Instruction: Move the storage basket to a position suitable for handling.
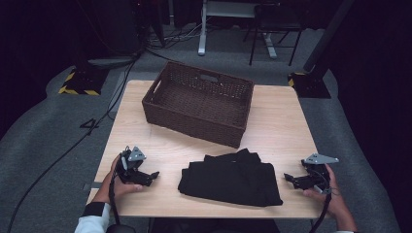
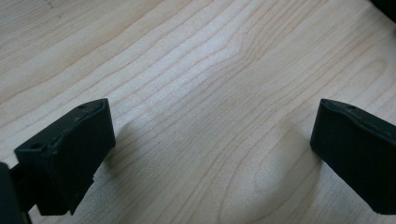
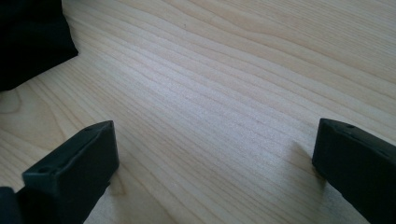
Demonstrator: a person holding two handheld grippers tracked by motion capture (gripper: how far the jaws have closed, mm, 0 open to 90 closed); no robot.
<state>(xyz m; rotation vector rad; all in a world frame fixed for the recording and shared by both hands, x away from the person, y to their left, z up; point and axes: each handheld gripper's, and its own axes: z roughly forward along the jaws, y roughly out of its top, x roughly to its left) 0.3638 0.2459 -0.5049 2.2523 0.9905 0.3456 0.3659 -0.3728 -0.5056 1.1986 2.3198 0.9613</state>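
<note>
high view: black garment [image 1: 231, 178] before wicker basket [image 1: 200, 102] | gripper views: left gripper [image 2: 212, 154], right gripper [image 3: 215, 163] fingers wide apart, holding nothing, over bare surface [image 2: 196, 70]

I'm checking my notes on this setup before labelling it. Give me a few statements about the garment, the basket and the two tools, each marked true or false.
1. The folded black garment lies on the table, between the two tools. True.
2. The garment is inside the brown woven basket. False: it lies on the table in front of the basket, nearer the person.
3. The left tool has its jaws apart with nothing between them. True: bare wood shows between them in the left gripper view.
4. The right tool is clamped on the garment. False: its jaws stand open over bare table, beside the garment.
5. The basket stands upside down. False: its opening faces up.
</note>
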